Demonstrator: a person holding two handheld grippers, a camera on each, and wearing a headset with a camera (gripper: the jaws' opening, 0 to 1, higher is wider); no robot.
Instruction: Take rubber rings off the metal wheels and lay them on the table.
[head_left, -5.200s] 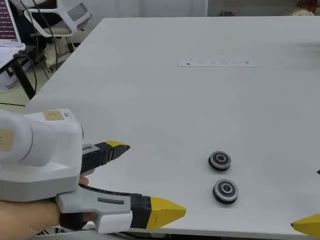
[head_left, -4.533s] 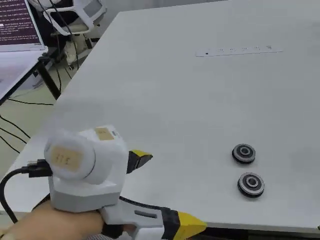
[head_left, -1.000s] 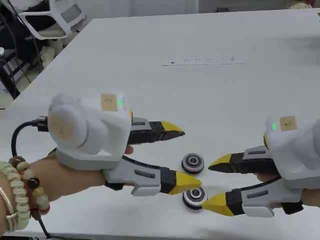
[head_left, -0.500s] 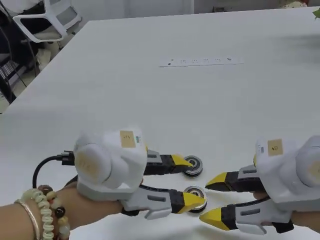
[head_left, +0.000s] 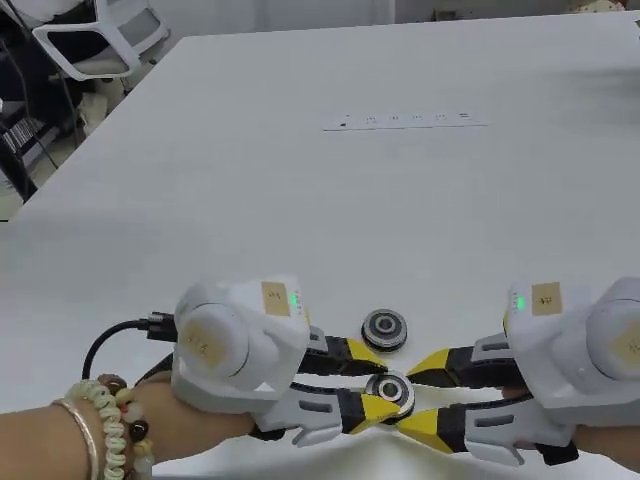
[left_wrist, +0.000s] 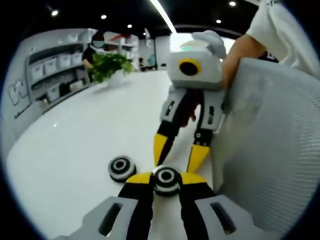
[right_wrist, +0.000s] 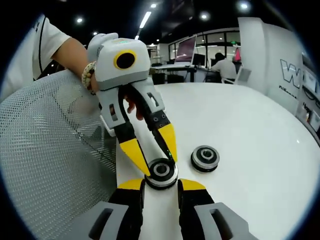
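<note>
Free room and obstacles around the near wheel (head_left: 388, 392), head view. The left claw (head_left: 368, 382), jaws against the wheel's sides, barred 9 o'clock. The right claw (head_left: 410, 393), jaws apart, barred 3. The far wheel (head_left: 384, 329) stood just beside at 12. Beyond it the table (head_left: 250, 180) lay open as far as a marked strip (head_left: 404, 121).

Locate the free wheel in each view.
Head view: free wheel lower centre, just beyond the other wheel.
Left gripper view: free wheel left of the other wheel.
Right gripper view: free wheel right of the other wheel.
Landmark: the other wheel, between the jaws in all three.
</note>
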